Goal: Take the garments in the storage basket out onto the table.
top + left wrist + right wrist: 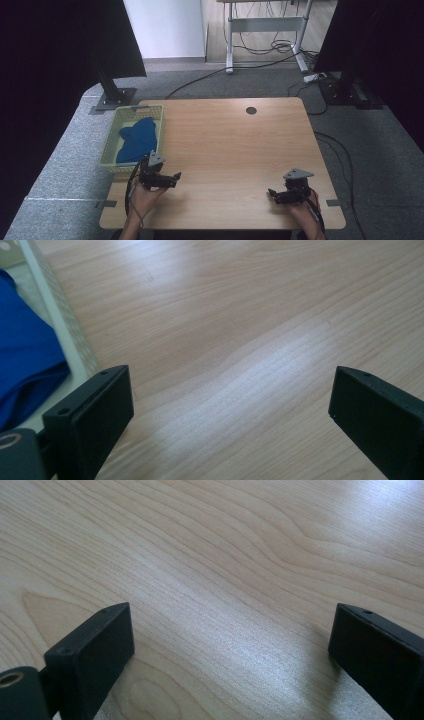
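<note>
– Where do the hands sit relative to the table (225, 140)?

– Both at its near edge. The left gripper (172, 178) hovers over the near-left part, its jaws spread wide and pointing toward the table's middle.

– And the other?

– The right gripper (272, 194) is over the near-right part, jaws wide apart too, aimed inward. Each forearm comes in from the near edge, wrists low

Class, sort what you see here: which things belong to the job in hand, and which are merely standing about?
Belongs to the job:
blue cloth
green basket
left gripper
right gripper

Standing about:
desk frame
floor cables
power strip
</note>
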{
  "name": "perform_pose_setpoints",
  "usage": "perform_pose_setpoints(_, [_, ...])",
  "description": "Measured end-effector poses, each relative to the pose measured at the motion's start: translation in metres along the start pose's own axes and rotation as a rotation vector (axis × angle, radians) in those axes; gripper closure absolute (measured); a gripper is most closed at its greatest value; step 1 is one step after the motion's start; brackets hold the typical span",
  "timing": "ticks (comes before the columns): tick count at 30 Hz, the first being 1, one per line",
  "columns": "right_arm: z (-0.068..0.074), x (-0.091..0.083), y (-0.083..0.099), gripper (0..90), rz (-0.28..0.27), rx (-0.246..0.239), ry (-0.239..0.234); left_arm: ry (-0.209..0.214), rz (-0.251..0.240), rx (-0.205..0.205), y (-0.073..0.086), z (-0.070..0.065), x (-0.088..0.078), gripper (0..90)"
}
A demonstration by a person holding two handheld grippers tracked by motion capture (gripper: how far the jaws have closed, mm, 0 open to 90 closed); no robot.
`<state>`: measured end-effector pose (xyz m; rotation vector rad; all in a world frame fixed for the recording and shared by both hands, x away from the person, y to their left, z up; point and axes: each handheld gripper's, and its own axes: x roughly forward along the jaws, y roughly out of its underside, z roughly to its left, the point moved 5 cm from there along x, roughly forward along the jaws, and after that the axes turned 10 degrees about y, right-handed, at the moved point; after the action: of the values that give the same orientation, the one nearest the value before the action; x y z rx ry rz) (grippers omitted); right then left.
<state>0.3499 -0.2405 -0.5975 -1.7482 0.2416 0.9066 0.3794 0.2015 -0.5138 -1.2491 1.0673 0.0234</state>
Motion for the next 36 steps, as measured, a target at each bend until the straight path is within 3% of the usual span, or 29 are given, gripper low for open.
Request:
perform_pose_setpoints(14, [0.0, 0.0, 0.0, 4.1, 0.0, 0.0, 0.0, -0.027, -0.005, -0.04, -0.011, 0.028, -0.005, 4.7])
perform_pose_setpoints(36, [0.0, 0.0, 0.0, 4.1, 0.0, 0.001, 0.0, -0.073, -0.002, -0.067, -0.022, 0.057, -0.01, 5.3])
